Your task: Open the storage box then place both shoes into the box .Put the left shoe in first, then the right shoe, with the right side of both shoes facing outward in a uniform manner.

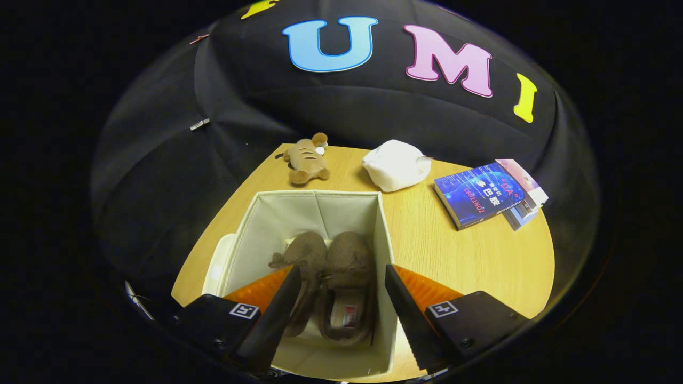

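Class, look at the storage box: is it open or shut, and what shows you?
Open. The storage box shows its pale inner walls, with two brown shoes lying inside; the gripper hovers open above.

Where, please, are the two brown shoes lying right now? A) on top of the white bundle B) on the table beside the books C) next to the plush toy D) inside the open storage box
D: both brown shoes lie side by side inside the open storage box, below the gripper, whose jaws stand open and hold nothing.
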Demonstrator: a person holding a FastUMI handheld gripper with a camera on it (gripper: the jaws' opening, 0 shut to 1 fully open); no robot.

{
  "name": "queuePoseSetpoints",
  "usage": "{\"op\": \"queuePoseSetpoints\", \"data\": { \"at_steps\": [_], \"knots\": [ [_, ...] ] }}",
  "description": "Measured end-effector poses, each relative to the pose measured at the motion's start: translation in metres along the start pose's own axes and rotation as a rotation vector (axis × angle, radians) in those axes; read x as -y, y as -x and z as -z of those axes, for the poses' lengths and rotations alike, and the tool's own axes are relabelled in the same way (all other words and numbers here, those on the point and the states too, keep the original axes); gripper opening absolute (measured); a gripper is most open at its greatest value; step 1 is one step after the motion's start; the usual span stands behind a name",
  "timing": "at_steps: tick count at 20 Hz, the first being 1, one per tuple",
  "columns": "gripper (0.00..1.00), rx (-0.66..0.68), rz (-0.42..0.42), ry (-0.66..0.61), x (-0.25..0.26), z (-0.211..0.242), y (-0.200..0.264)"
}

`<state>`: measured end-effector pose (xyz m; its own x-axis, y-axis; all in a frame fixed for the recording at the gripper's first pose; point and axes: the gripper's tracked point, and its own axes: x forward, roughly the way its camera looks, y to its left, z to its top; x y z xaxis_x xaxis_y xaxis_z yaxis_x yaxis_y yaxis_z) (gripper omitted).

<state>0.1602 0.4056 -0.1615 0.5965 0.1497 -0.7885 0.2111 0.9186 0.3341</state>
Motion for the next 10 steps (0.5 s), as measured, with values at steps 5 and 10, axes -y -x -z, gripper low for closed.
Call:
{"op": "queuePoseSetpoints", "data": {
  "at_steps": [5,10],
  "knots": [
    [0.98,0.028,-0.007,-0.004,0.005,-0.009,0.006],
    [0.98,0.133,-0.020,0.006,0.022,-0.040,0.025]
  ]
}}
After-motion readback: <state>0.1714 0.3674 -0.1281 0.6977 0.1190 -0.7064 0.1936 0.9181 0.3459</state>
